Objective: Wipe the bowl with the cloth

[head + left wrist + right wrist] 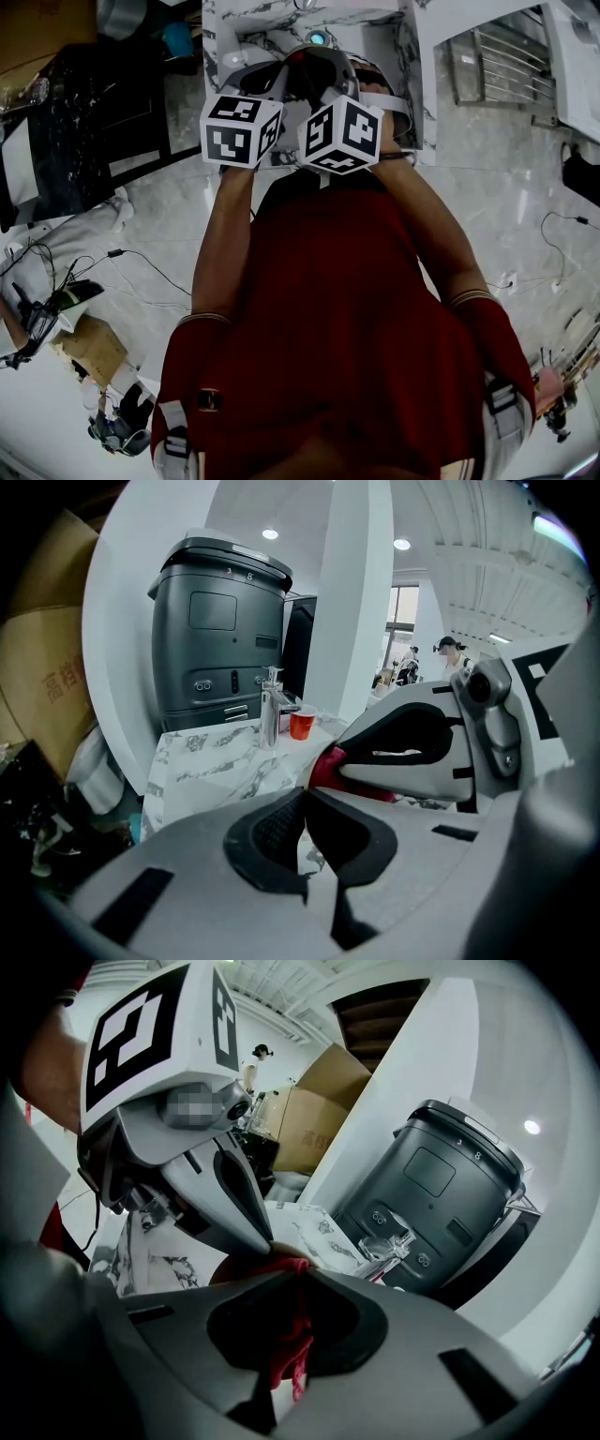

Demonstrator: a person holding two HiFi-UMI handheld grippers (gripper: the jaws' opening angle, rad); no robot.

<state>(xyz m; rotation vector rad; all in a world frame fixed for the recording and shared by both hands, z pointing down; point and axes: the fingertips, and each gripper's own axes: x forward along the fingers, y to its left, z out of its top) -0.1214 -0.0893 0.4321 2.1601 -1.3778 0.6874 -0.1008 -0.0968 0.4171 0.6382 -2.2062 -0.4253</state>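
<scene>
Marble-topped table point(220, 761) ahead, both tools raised in front of it and nosed in close together, and the step in hand looks like bringing cloth to bowl. My read is that a good wipe wants the cloth kept bunched in a firm pinch, pressed flat to the bowl's inner wall and swept round in arcs, while the other tool steadies the rim so nothing skates. Closest in, the right gripper point(298, 1274): its fingers point(361, 1321) are clamped on the red cloth point(289, 1340), a crumpled fold squeezed between the pads with a tail hanging below them. Just beside it, tip nearly to tip, the left gripper point(305, 794): its fingers point(267, 836) are pressed together, pads meeting, and I see nothing caught between them. The bowl itself? No view shows it clearly. The two tips crowd the spot where it would be, so I can't place it. Further out on the table stands a chrome faucet point(270, 705) with a red cup point(302, 724) just beside it, both well apart from the tools. At the back, a tall dark machine point(220, 639) sits against the white wall.
</scene>
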